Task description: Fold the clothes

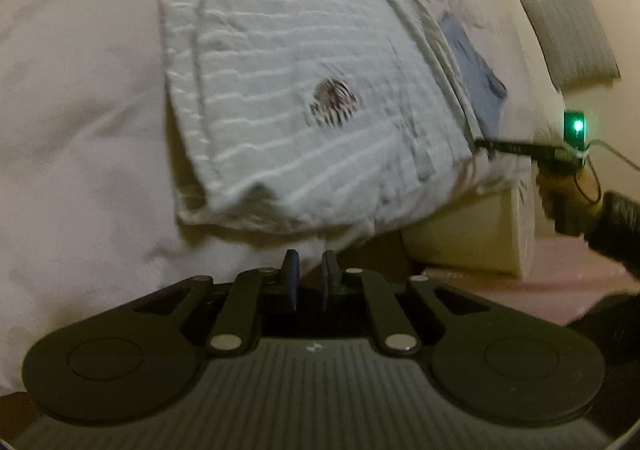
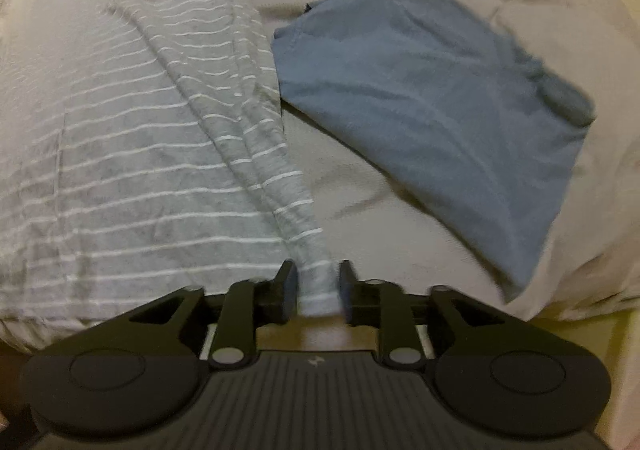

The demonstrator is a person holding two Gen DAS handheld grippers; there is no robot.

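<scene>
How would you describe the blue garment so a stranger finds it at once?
Look at the pale bed sheet. Right of the grey striped shirt lies the folded blue garment. It alone is plain blue, without stripes or print.
</scene>
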